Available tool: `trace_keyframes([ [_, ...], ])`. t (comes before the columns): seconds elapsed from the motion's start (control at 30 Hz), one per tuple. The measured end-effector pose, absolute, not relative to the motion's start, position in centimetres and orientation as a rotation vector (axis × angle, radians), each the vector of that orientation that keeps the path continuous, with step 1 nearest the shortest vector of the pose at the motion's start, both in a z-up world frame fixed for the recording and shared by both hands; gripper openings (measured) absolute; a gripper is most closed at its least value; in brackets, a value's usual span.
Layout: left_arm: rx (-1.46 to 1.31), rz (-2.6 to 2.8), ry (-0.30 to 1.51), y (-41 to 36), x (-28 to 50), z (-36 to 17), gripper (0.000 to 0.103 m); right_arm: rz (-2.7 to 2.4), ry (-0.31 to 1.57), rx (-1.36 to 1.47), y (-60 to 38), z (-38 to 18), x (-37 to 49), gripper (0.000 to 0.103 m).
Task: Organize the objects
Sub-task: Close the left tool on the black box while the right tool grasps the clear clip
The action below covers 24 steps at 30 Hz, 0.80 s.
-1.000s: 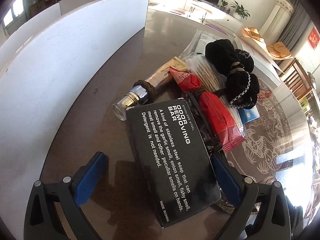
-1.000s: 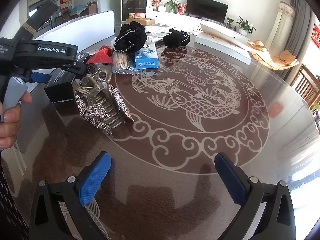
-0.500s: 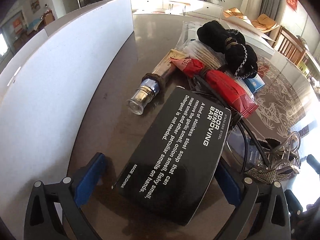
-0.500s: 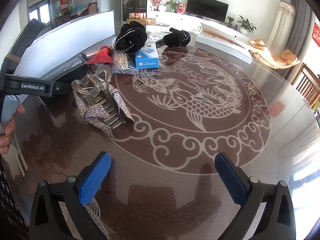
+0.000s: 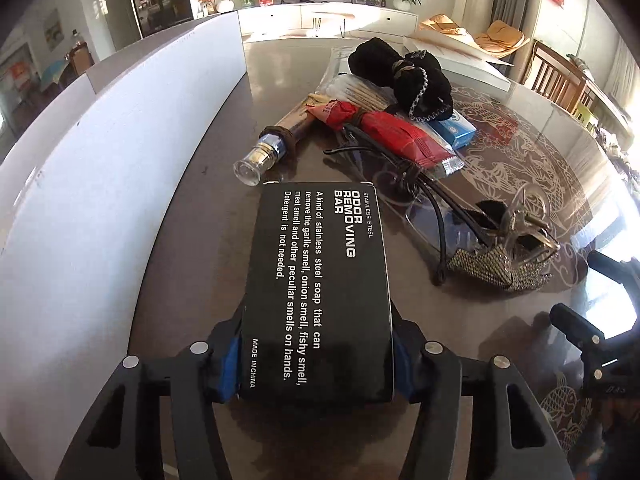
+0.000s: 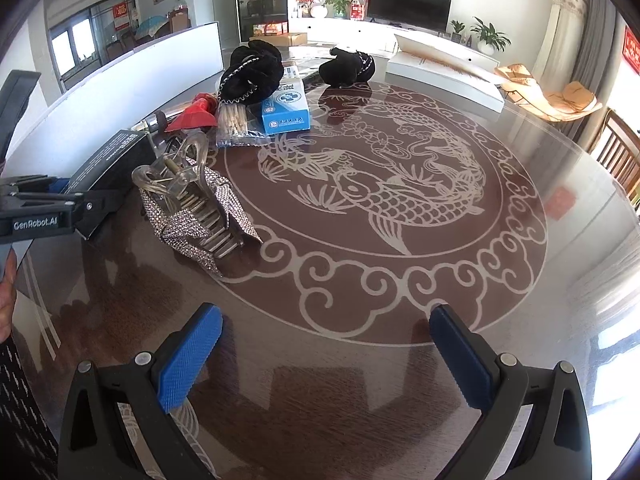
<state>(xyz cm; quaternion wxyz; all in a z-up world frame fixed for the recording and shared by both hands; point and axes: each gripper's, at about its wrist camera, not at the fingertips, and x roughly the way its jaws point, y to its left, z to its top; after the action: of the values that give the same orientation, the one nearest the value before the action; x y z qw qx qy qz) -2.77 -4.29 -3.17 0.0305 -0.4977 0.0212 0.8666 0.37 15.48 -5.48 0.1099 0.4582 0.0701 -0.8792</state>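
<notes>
Hidden: black box (image 5: 320,280) covers left claw (image 5: 316,364) pads.
Left claw: level, pinching the box.
Right claw (image 6: 324,356): spread, hovering over bench (image 6: 360,400).

Both grippers: black angular frames, silver round screws, blue knurled finger pads (image 6: 188,356). Left gripper (image 5: 316,364) body reads "GenRobot.AI" in white. Bare skin of hand (image 6: 7,292) at the edge, dark patterned sleeve (image 6: 24,412) below.

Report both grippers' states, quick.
Left gripper: shut on the black box.
Right gripper: open, holding nothing, over the table.
</notes>
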Motion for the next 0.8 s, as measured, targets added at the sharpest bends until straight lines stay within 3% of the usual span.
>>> trace_keyframes([
  [0.1, -1.546, 2.669, 0.058, -4.7, -1.6, -3.1, 0.061, -2.577, 0.203, 1.348, 15.4, -5.6, 0.4, 0.103],
  [0.17, -1.555, 2.647, 0.062, -4.7, -1.9, -3.3, 0.072, -2.576, 0.204, 1.348, 15.4, -5.6, 0.4, 0.103],
  [0.23, -1.574, 2.645, 0.070, -3.9, -2.5, -3.6, 0.099, -2.576, 0.204, 1.348, 15.4, -5.6, 0.4, 0.103],
  [0.27, -1.582, 2.645, 0.067, -3.4, -2.3, -4.0, 0.103, -2.576, 0.204, 1.347, 15.4, -5.6, 0.4, 0.103],
  [0.77, -1.581, 2.646, 0.054, -3.0, -2.8, -4.2, 0.103, -2.485, 0.257, 1.438, 15.0, -5.2, -0.9, 0.102],
  [0.8, -1.571, 2.657, 0.044, -3.2, -2.8, -4.0, 0.097, -2.462, 0.277, 1.403, 14.6, -4.5, -0.9, 0.100],
])
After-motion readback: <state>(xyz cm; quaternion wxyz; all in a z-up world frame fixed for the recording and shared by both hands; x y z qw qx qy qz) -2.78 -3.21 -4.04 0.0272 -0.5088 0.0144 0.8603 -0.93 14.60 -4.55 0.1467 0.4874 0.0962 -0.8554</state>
